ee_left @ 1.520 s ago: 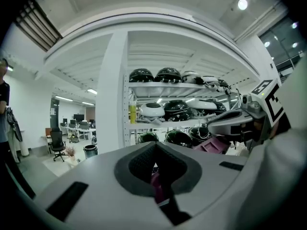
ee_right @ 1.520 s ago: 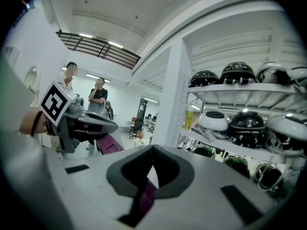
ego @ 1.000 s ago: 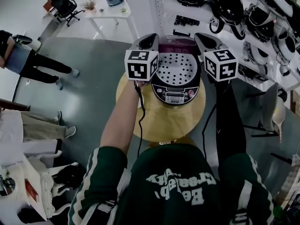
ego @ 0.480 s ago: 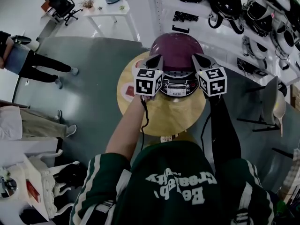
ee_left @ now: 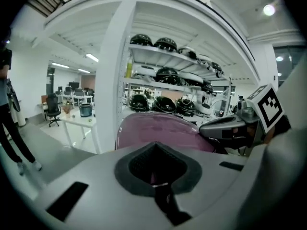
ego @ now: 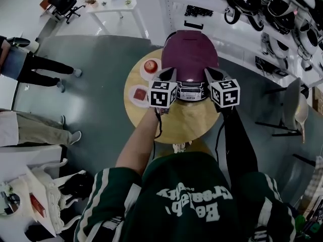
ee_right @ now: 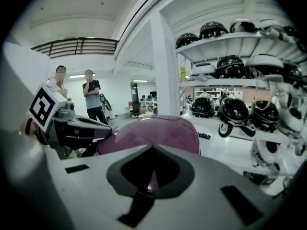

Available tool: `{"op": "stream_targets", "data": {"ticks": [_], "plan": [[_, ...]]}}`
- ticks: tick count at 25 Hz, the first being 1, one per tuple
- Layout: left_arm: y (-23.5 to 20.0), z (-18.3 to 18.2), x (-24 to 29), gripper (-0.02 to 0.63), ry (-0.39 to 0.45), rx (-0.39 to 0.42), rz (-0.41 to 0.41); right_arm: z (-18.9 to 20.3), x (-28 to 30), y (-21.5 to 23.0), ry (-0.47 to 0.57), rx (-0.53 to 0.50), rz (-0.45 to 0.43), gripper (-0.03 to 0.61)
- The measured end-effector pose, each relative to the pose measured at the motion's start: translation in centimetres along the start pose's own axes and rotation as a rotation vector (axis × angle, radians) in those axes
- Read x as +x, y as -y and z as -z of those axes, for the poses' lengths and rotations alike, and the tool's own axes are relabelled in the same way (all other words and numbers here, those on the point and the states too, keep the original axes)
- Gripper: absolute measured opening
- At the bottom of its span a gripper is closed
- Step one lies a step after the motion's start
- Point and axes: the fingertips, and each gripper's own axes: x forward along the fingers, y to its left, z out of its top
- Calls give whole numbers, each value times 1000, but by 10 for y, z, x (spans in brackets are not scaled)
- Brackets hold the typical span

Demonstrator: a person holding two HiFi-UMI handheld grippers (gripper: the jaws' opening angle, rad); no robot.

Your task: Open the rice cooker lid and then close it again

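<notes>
The rice cooker (ego: 190, 52) stands on a round wooden table (ego: 184, 127) with its purple lid (ee_left: 158, 131) down. Its control panel (ego: 191, 95) faces me. My left gripper (ego: 167, 74) is shut and empty at the cooker's front left, just beside the lid. At the front right, my right gripper (ego: 211, 74) is shut too, with nothing in it. The left gripper view has the left gripper (ee_left: 156, 152) low in front of the purple dome. In the right gripper view the lid (ee_right: 158, 131) rises just past the right gripper (ee_right: 151, 155).
Two small plates (ego: 150, 67) (ego: 140, 95) with red food sit on the table left of the cooker. White shelves with dark helmets (ego: 242, 4) run behind and to the right. People (ego: 30, 67) stand on the grey floor at the left.
The lid, open a second ago with its perforated inner plate showing, has come down and now lies closed. Both grippers have dropped from the raised lid to the cooker's front sides.
</notes>
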Motion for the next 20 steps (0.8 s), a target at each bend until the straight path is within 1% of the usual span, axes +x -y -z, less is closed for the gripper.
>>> {"op": "stream_targets", "data": {"ticks": [4,14,17,20], "plan": [[0,1,2,-5,4,-7,-3,1,1,0,-6,-37,25,5],[-1,3,0,-5,25,26,-28,2,1,-2,0,-40,31,5],[1,2,0,-5,39,62,-56,2,1,-1,1,-45,38,5],[1,2,1,-6,43,114,-77,1,2,-1,3,-47,26,5]]}}
